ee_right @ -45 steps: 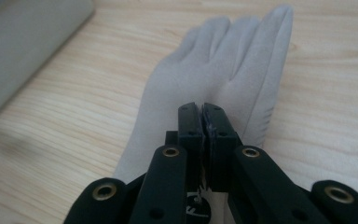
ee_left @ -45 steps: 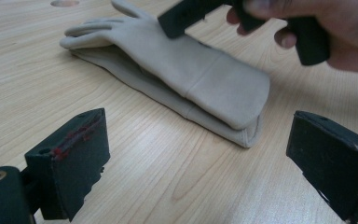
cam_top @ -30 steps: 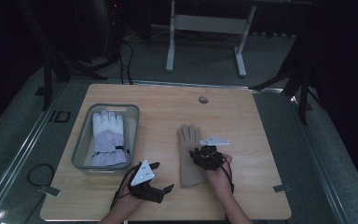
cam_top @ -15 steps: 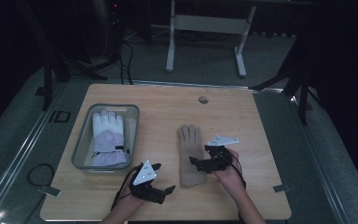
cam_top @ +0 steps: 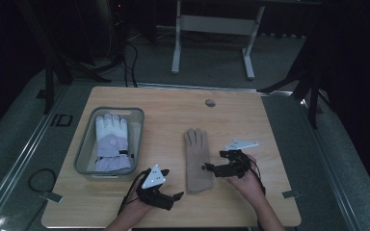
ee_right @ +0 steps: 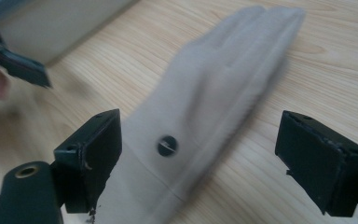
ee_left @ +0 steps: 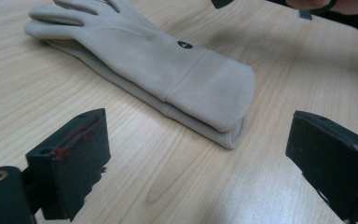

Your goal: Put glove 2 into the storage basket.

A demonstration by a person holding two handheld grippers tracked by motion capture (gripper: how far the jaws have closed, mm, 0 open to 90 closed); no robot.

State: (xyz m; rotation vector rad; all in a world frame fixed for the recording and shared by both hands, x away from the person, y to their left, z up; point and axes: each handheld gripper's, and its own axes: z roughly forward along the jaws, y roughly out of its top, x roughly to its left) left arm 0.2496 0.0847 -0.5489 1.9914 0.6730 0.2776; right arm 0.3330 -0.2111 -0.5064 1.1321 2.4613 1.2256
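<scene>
A beige glove lies flat on the wooden table, fingers pointing away from me. Its cuff end is near the left gripper, which sits open at the table's front and faces the cuff. The right gripper hovers at the glove's right edge, pointing left. Its jaws have just been opening and now stand wide apart over the blurred glove without pressing on it. A second glove, white and lavender, lies in a grey bin.
The grey bin stands at the table's left. A small round disc is set in the tabletop at the back centre. A metal frame stands on the floor behind the table. Bare wood stretches right of the beige glove.
The right gripper has drawn back to the right, off the beige glove, and its jaws have opened wide. The glove stays flat on the table. The left gripper has kept still.
</scene>
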